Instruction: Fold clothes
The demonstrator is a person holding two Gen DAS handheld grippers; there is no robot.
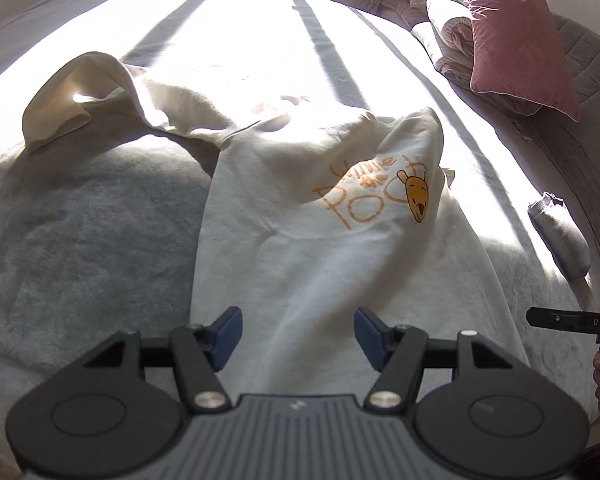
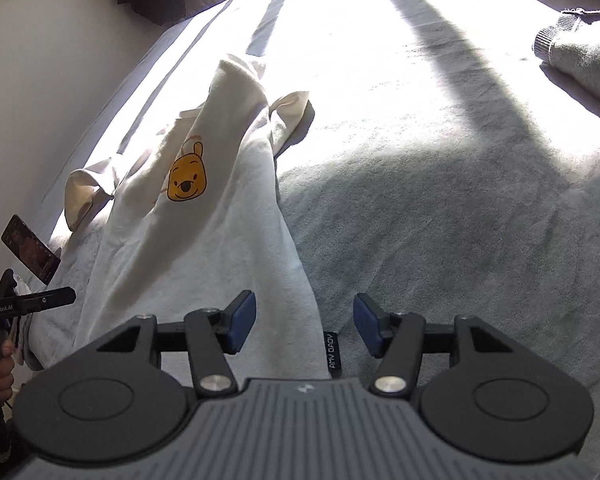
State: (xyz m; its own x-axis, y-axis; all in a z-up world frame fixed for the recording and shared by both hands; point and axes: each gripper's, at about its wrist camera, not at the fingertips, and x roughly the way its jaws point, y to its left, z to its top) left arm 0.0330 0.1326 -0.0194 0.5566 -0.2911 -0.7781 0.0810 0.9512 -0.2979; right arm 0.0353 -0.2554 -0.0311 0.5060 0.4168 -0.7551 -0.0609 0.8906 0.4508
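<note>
Two blue pads of my left gripper [image 1: 298, 332] stand wide apart in the left wrist view, holding nothing, with the cream shirt [image 1: 300, 216] running between them across the grey bed [image 1: 80, 220]. Its orange print faces up; one sleeve [image 1: 64, 104] curls at far left. A pink pillow [image 1: 512, 36] sits at the far right. In the right wrist view, my right gripper [image 2: 304, 328] is equally spread and empty, poised over the shirt's right edge [image 2: 204, 248] and its black label [image 2: 332, 354]. A phone [image 2: 30, 248] lies left.
</note>
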